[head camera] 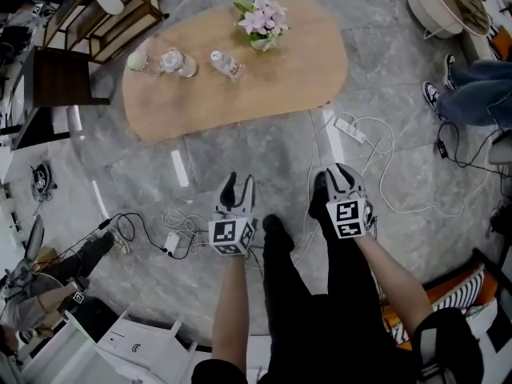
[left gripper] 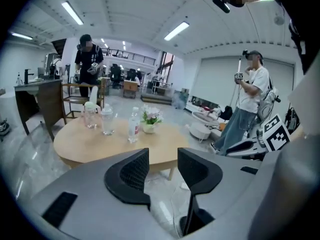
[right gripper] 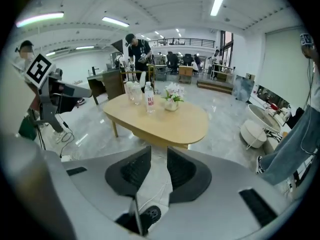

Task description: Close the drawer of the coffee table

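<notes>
Status at this frame: coffee table (head camera: 264, 86) sat upper centre of the head view. Its oval wood top carried a flower pot (head camera: 262, 24), a water bottle (head camera: 226, 65) and a glass jar (head camera: 172, 61), all clustered at the far side.

Drawer: I couldn't see it. Nothing stuck out from under the top in the head view, and both gripper views showed only a plain table edge and legs. My read is that it was either already pushed in flush or on a side that's hidden here.

Left gripper (head camera: 239, 184), lower centre: jaws spread, nothing between them, only the table edge and floor showing through the gap.

Right gripper (head camera: 332, 178), just to its right: jaws also apart but with a narrower gap, and empty.

Both were held low in the frame over bare floor, well apart from the table and aimed toward it. That looked like a neutral carry, not a push or a grip.

Hazard: the power strip (head camera: 350, 129) and loose cables (head camera: 184, 229) lay on the floor between the person and the table, so footing needs care on any approach.
</notes>
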